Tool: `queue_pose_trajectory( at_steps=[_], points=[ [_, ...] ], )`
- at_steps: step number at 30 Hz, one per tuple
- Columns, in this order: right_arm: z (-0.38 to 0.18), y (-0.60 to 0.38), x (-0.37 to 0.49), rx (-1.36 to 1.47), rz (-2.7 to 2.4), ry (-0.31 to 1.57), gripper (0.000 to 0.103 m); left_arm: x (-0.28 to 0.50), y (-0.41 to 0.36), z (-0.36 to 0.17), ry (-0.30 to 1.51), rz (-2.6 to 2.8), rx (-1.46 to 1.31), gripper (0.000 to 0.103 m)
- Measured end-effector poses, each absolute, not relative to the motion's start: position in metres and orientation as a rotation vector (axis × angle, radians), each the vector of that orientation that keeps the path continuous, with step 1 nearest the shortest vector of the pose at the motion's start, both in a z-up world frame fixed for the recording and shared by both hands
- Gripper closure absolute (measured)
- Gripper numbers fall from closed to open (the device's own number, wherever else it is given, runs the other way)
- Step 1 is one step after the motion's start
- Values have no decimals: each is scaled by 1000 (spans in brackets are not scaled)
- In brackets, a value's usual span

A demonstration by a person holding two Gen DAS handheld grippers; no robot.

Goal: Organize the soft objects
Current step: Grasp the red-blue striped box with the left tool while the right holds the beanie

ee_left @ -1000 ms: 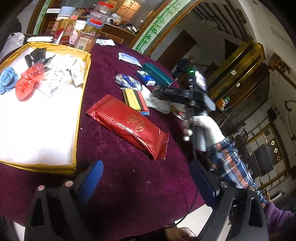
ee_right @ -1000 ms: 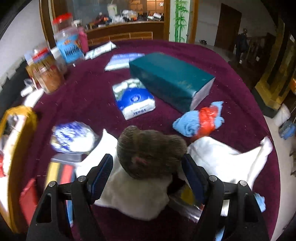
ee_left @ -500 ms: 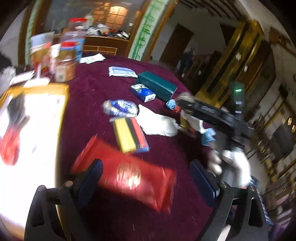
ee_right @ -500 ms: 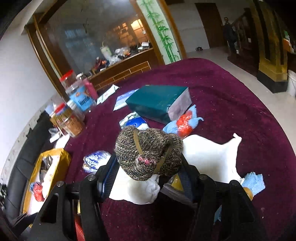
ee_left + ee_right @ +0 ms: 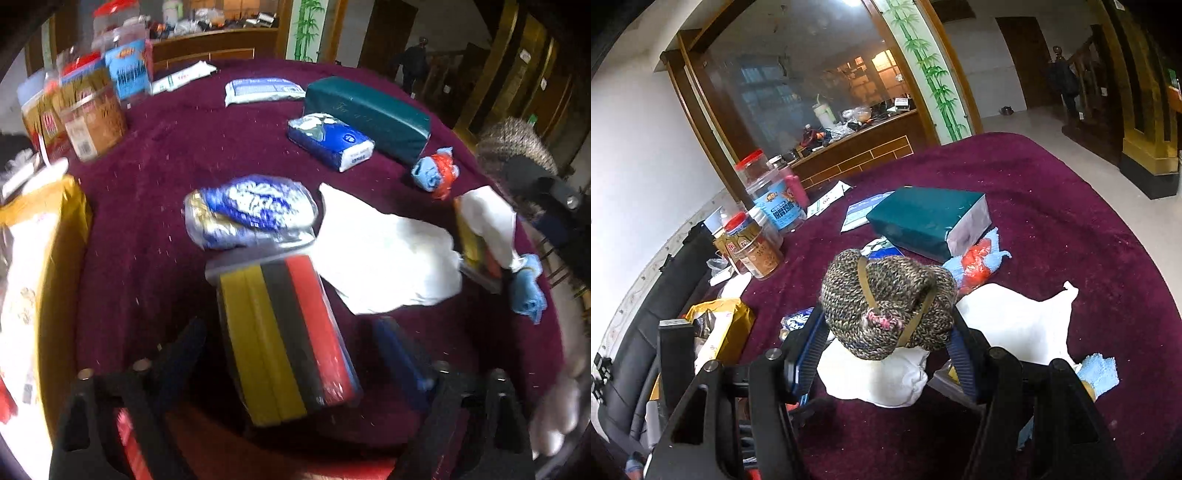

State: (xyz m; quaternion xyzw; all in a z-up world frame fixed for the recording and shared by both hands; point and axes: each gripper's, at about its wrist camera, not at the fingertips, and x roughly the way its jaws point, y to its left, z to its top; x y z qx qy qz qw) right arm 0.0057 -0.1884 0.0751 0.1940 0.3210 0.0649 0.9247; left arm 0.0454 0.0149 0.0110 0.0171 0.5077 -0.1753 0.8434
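Your left gripper [image 5: 291, 373] is closing around the striped sponge pack [image 5: 284, 339] on the cloth, pads not yet pressing; it looks light and squashy, so grip mid-pack. Farther off, your right gripper [image 5: 886, 343] is clamping the knitted hat [image 5: 886, 299], lifted clear.

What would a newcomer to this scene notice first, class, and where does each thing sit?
The speckled knitted hat stands out, clamped in the right gripper above the maroon table. Next, the yellow, black and red striped pack lies between the closing left gripper fingers. A white cloth sprawls beside it.
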Motion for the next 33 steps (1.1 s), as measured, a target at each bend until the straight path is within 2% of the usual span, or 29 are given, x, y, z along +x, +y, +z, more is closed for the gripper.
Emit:
queue_pose_trajectory(
  at_steps=[1, 2, 4, 10, 16, 23, 33],
  points=[
    [75, -188, 6, 400, 136, 658, 42, 46, 13, 11, 1054, -359, 55, 38],
    [75, -188, 6, 401, 137, 658, 42, 46, 10, 11, 1038, -341, 89, 45],
    [75, -188, 5, 400, 138, 657, 42, 46, 9, 13, 1008, -331, 118, 49],
    [74, -187, 5, 391, 131, 660, 42, 43, 22, 24, 970, -362, 56, 50],
    [70, -180, 6, 361, 129, 672, 42, 15, 57, 65, 883, -430, -97, 50],
    [63, -166, 9, 316, 126, 708, 42, -24, 156, 107, 785, -387, -247, 50],
    [59, -137, 10, 197, 117, 722, 42, -50, 274, 104, 744, -228, -385, 50]
  ],
)
